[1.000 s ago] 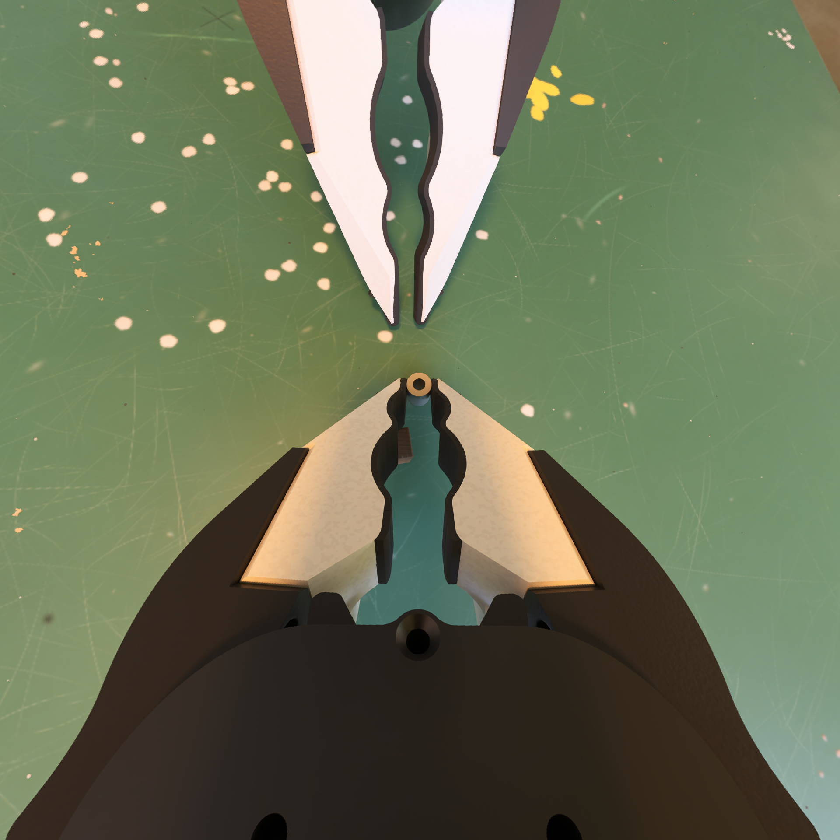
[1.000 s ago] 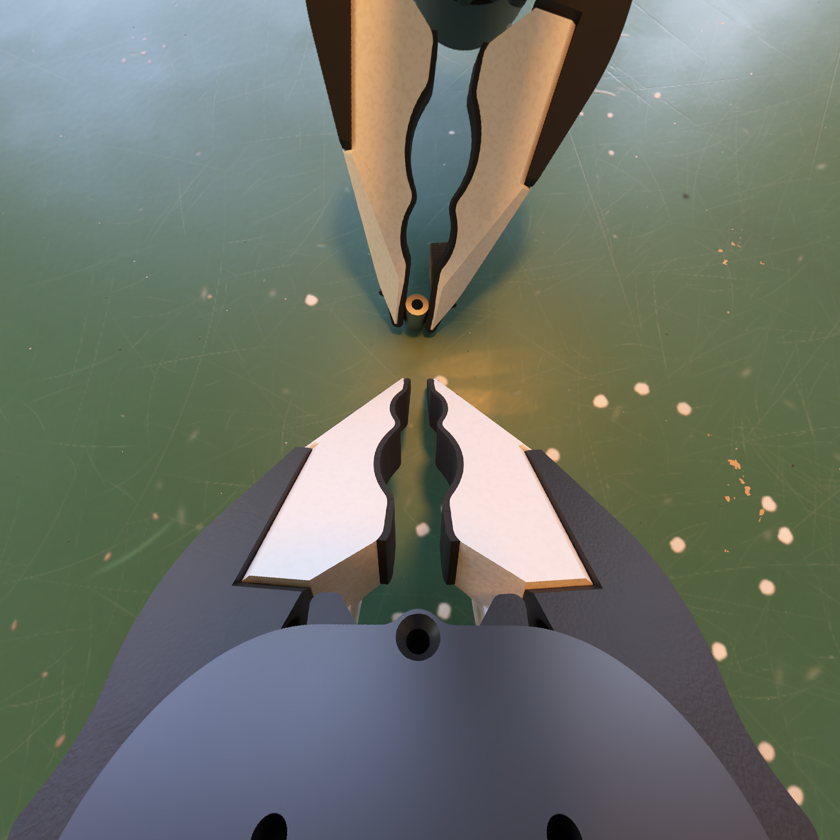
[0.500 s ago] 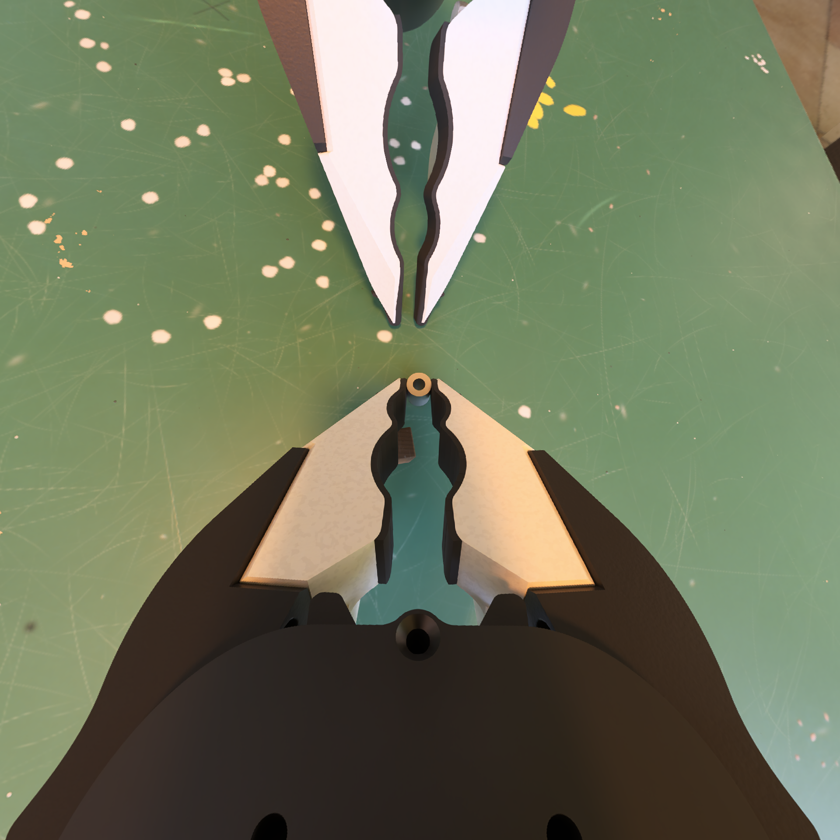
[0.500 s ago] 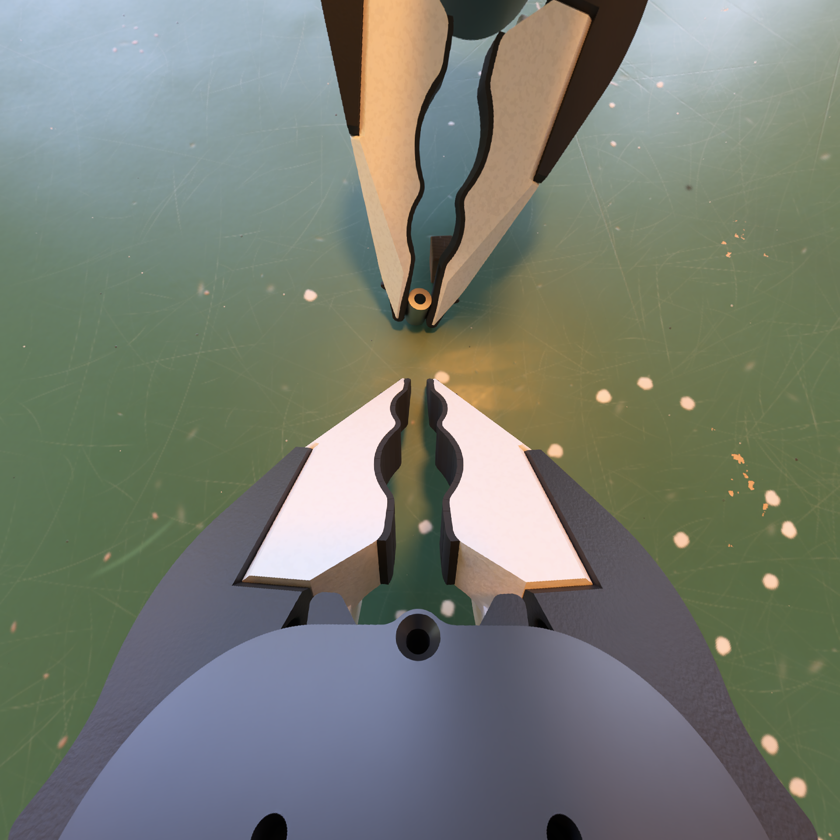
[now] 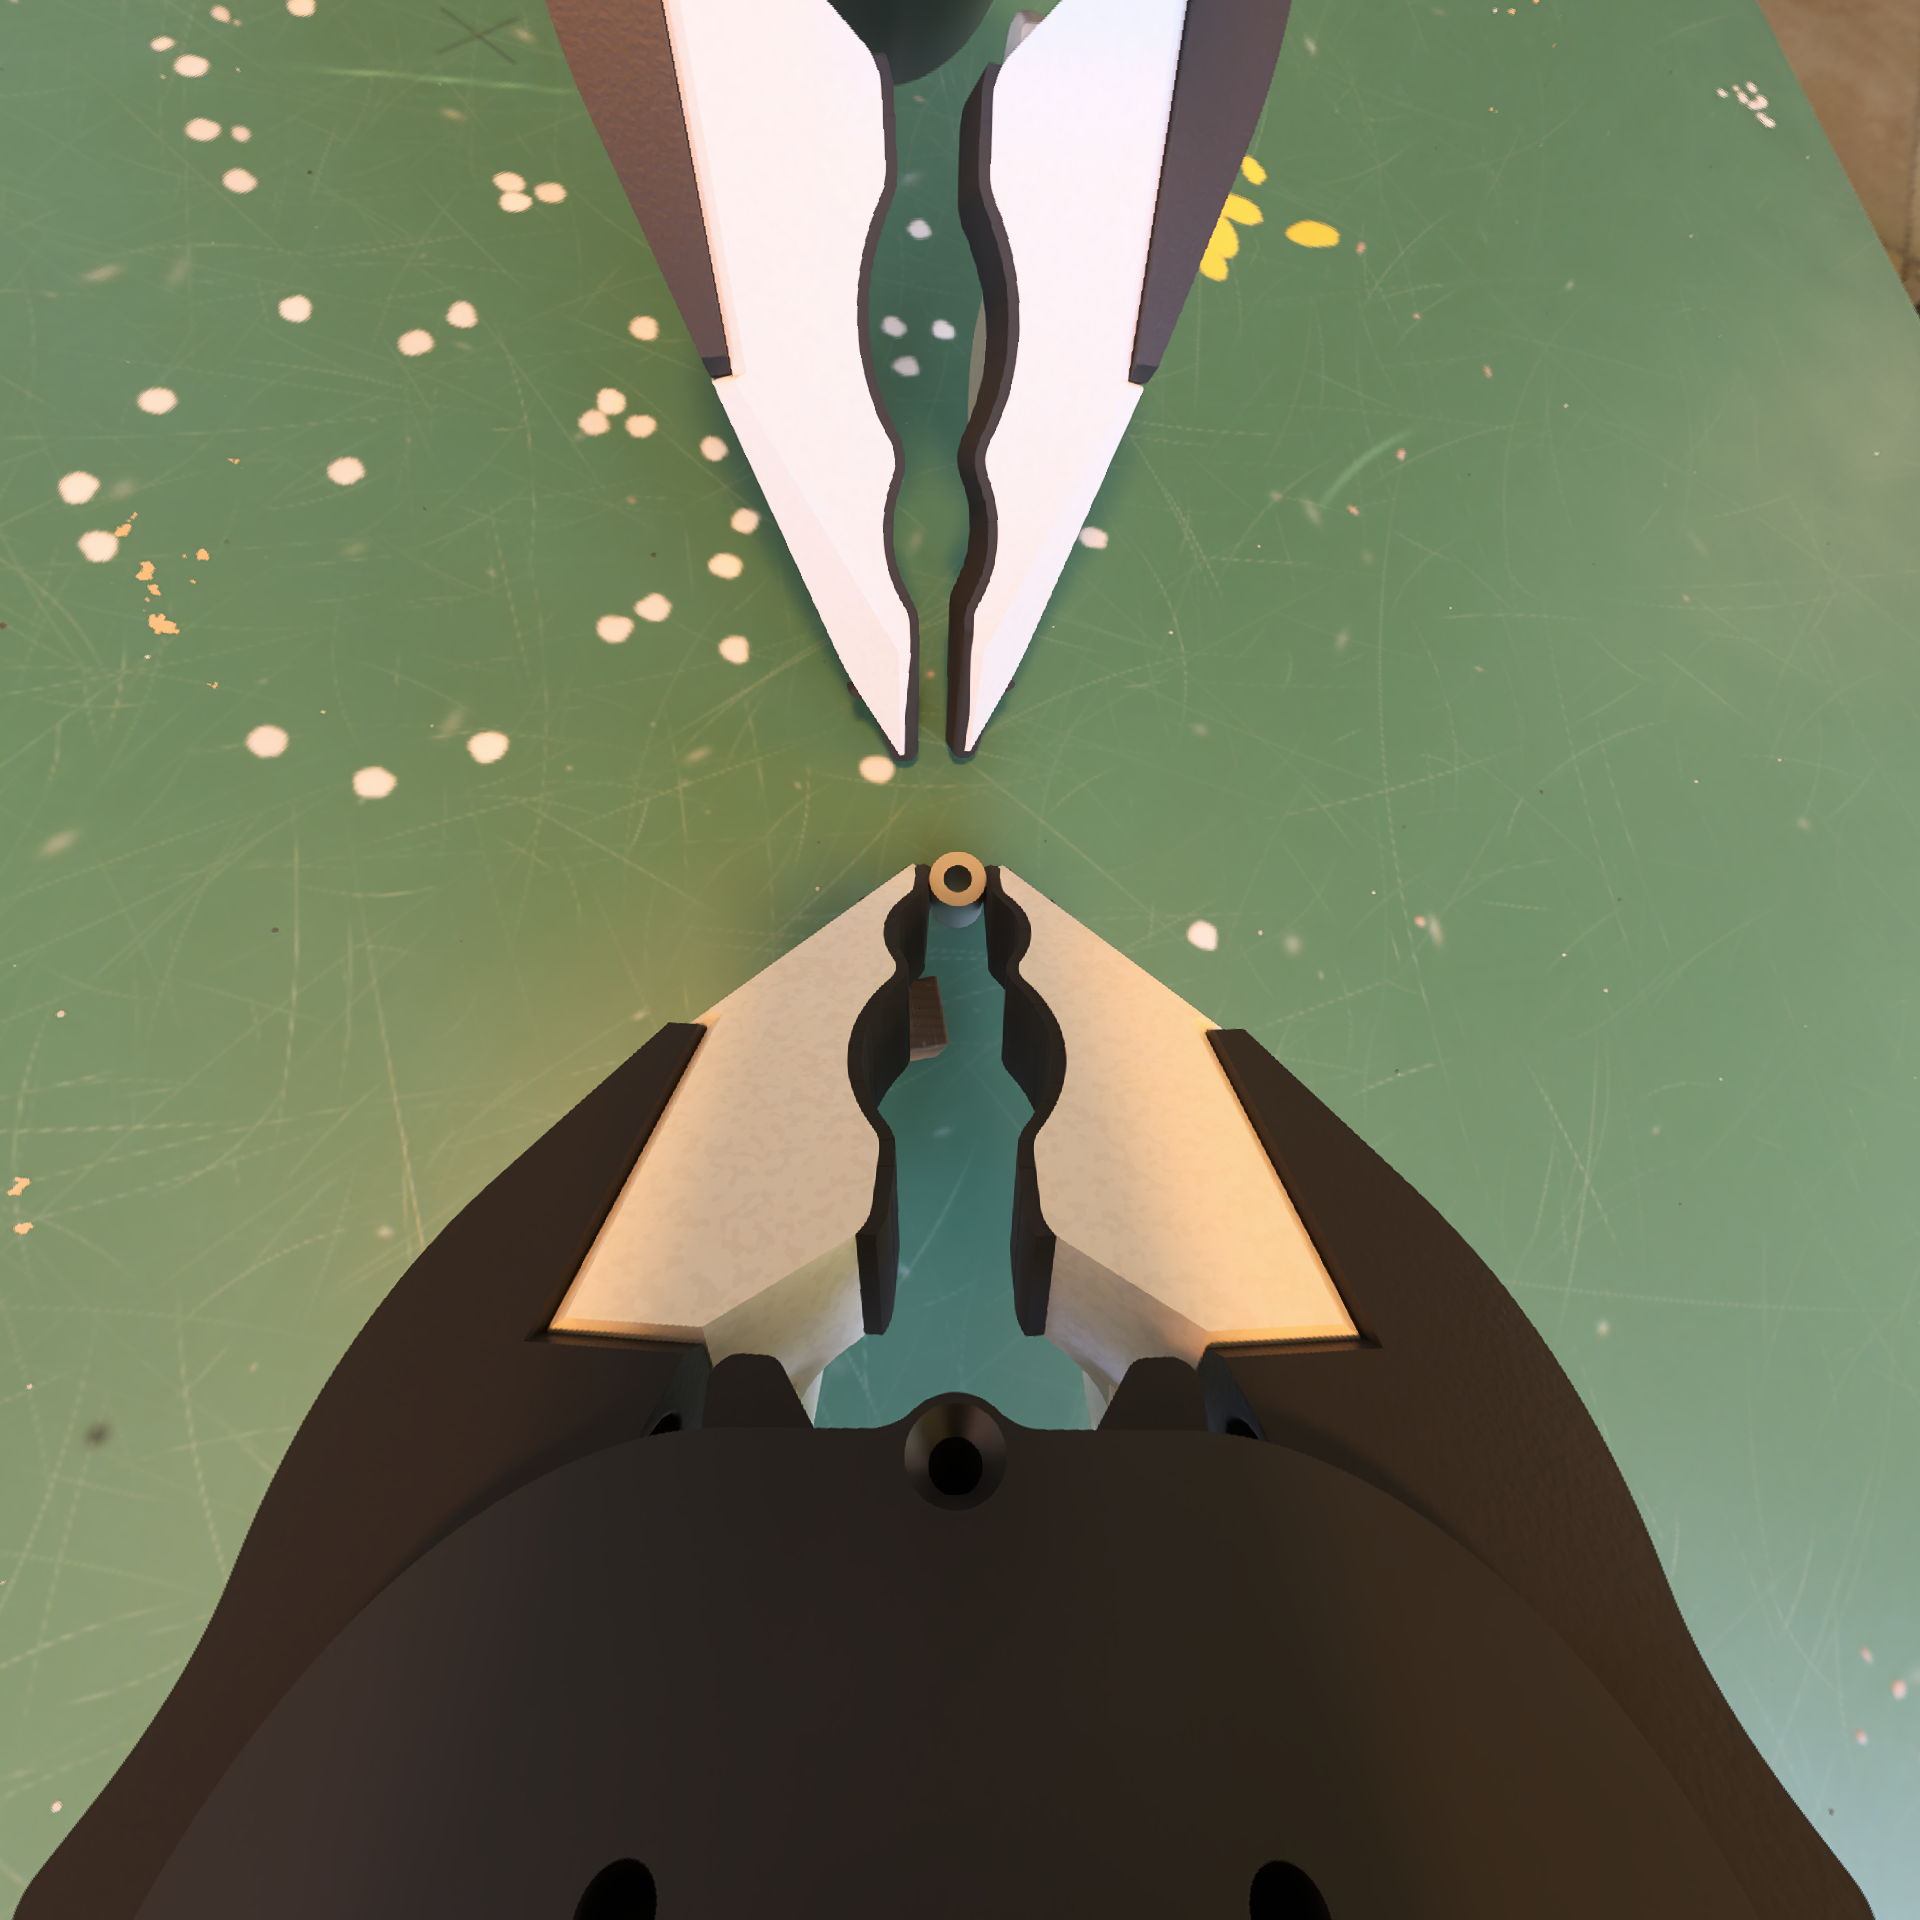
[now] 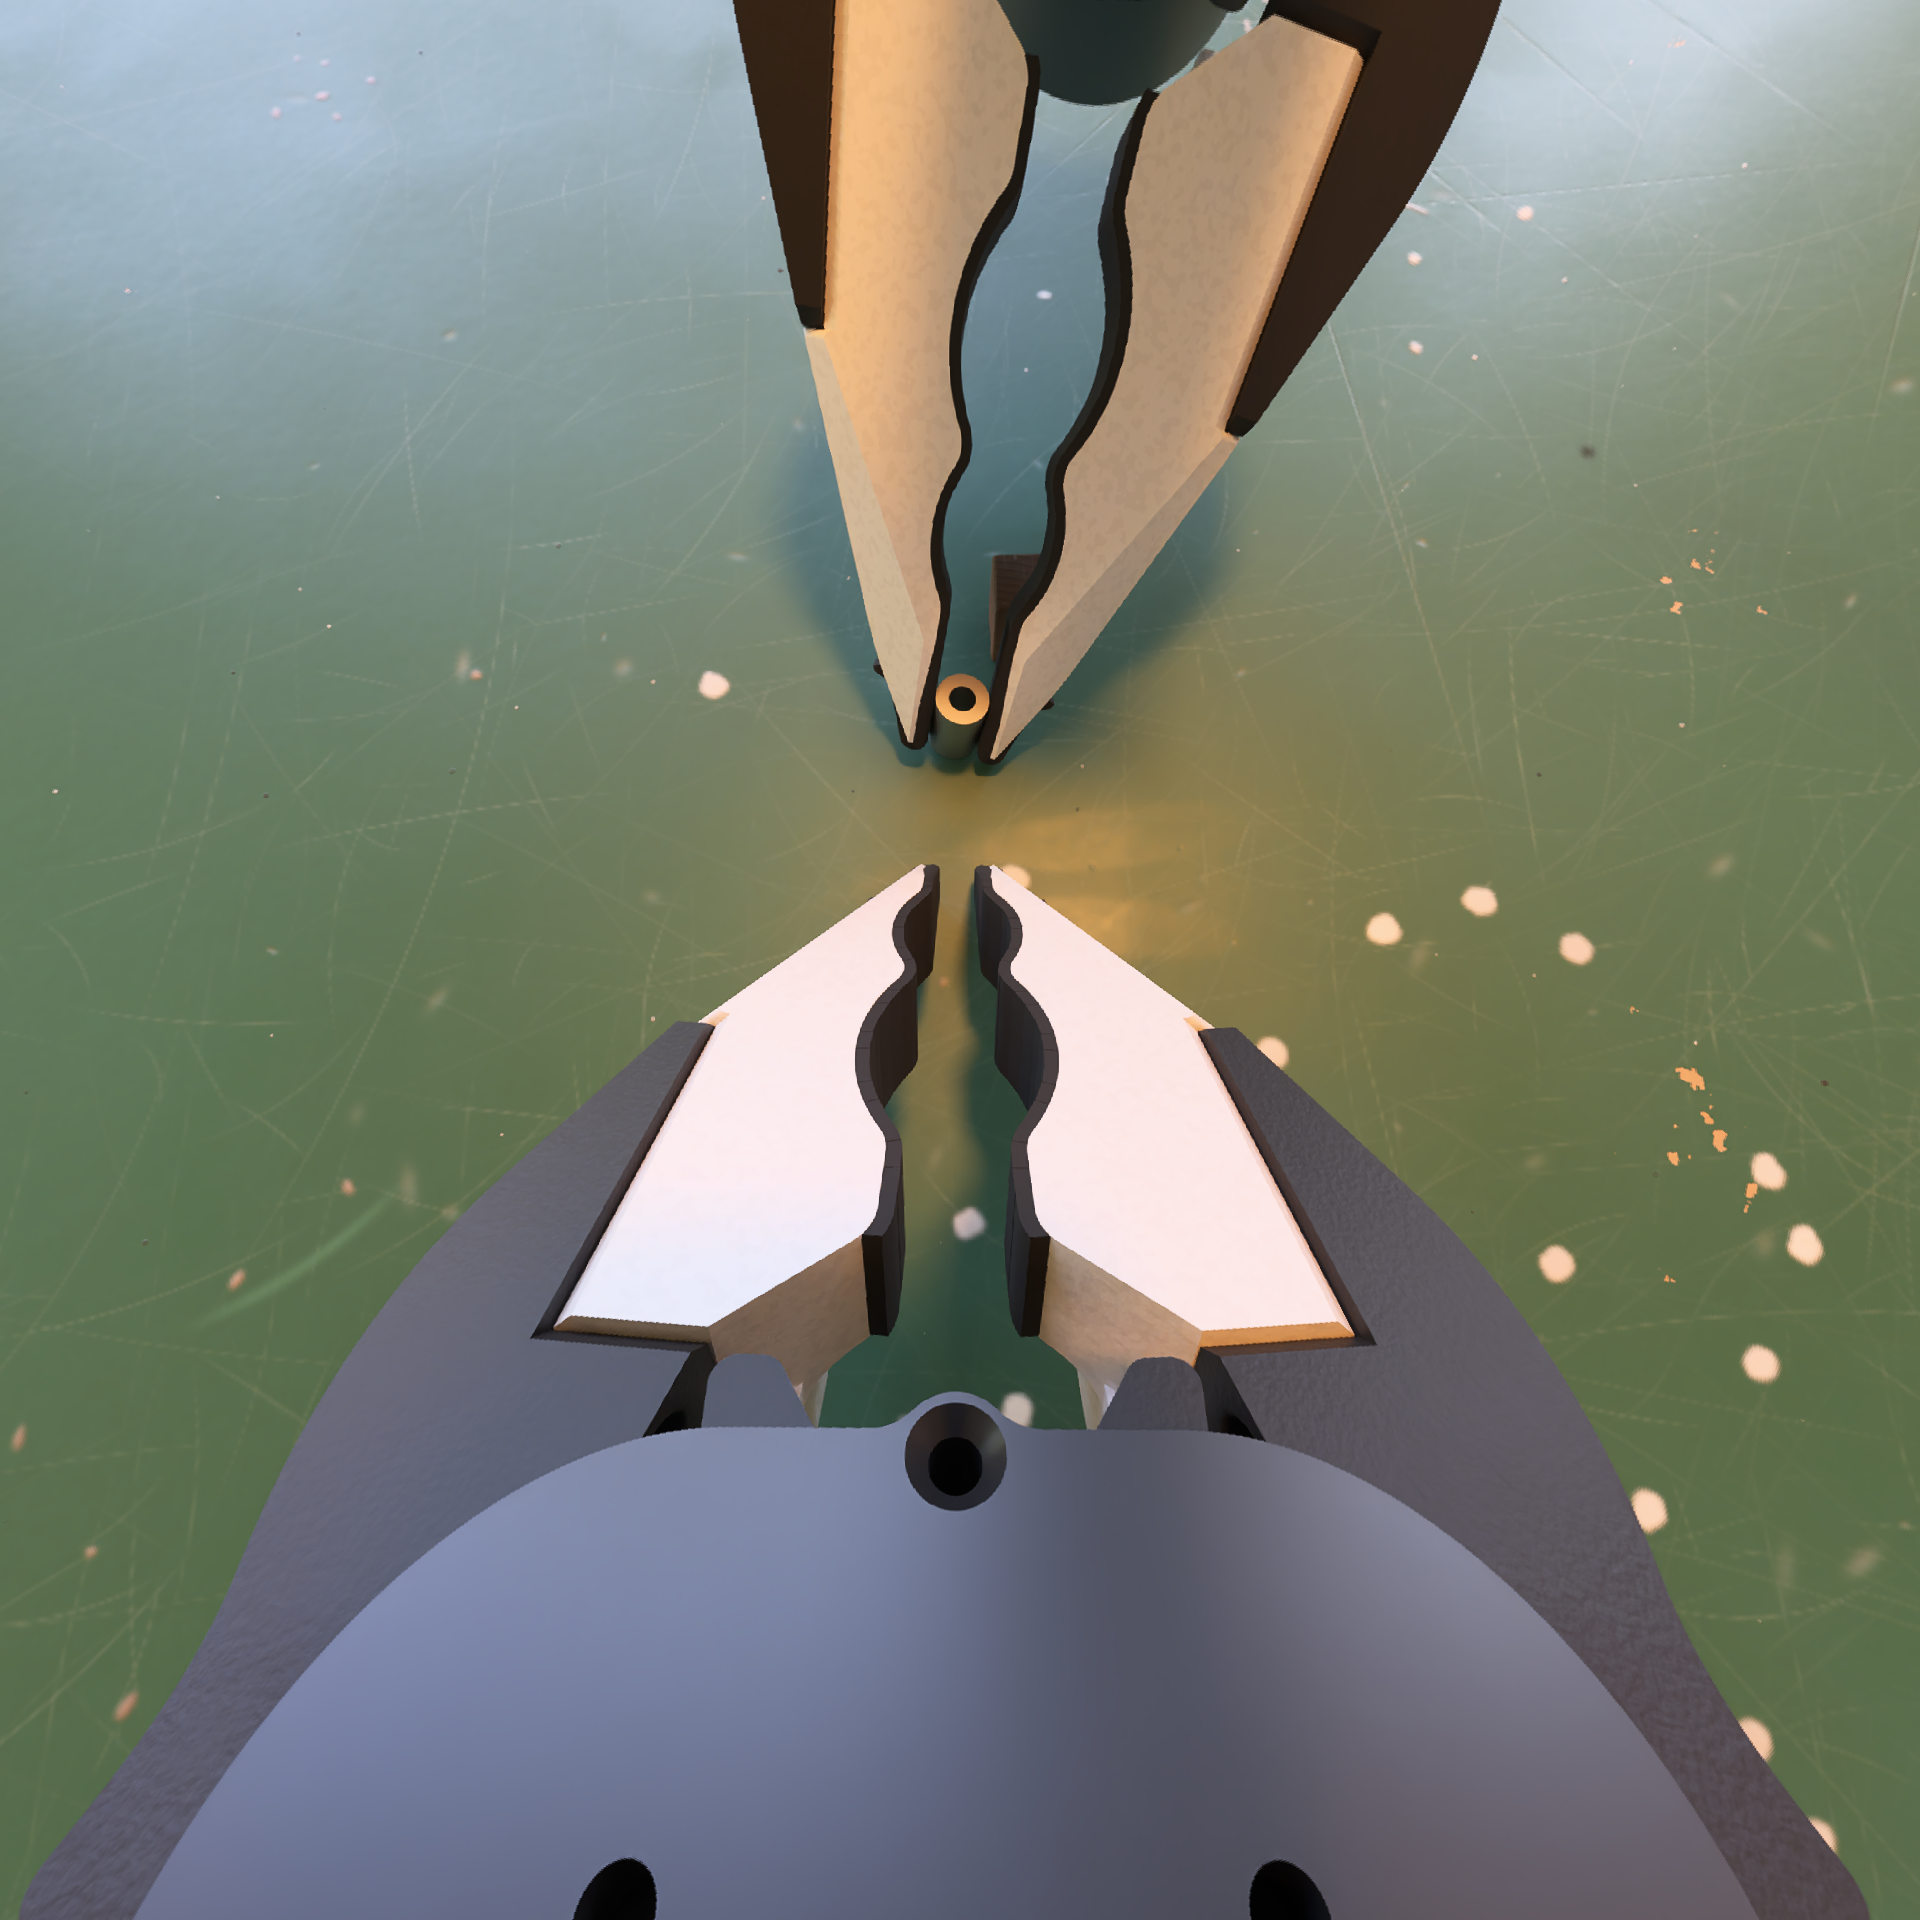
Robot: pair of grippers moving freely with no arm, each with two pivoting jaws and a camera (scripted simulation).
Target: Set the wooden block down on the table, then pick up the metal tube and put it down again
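My left gripper [image 5: 956, 883] is shut on the metal tube [image 5: 956, 878], a small upright tube gripped at the very fingertips with its open ring end facing the camera. In the right wrist view the tube [image 6: 958, 712] stands between the left gripper's tips [image 6: 956, 743], close to the green table [image 6: 312, 831]. The wooden block [image 5: 927, 1023], small and dark brown, lies on the table under the left fingers; it also shows behind the tube in the right wrist view [image 6: 1010, 592]. My right gripper [image 6: 956, 873] is nearly closed and empty, tip to tip with the left, a short gap apart.
The green table top [image 5: 1558, 935] is scratched and speckled with pale and yellow paint spots. Its edge [image 5: 1849, 208] runs along the far right of the left wrist view. The right gripper [image 5: 935, 748] points at the left one from the far side.
The left gripper has tilted slightly while still holding the tube. The right gripper has stayed where it was, still nearly closed.
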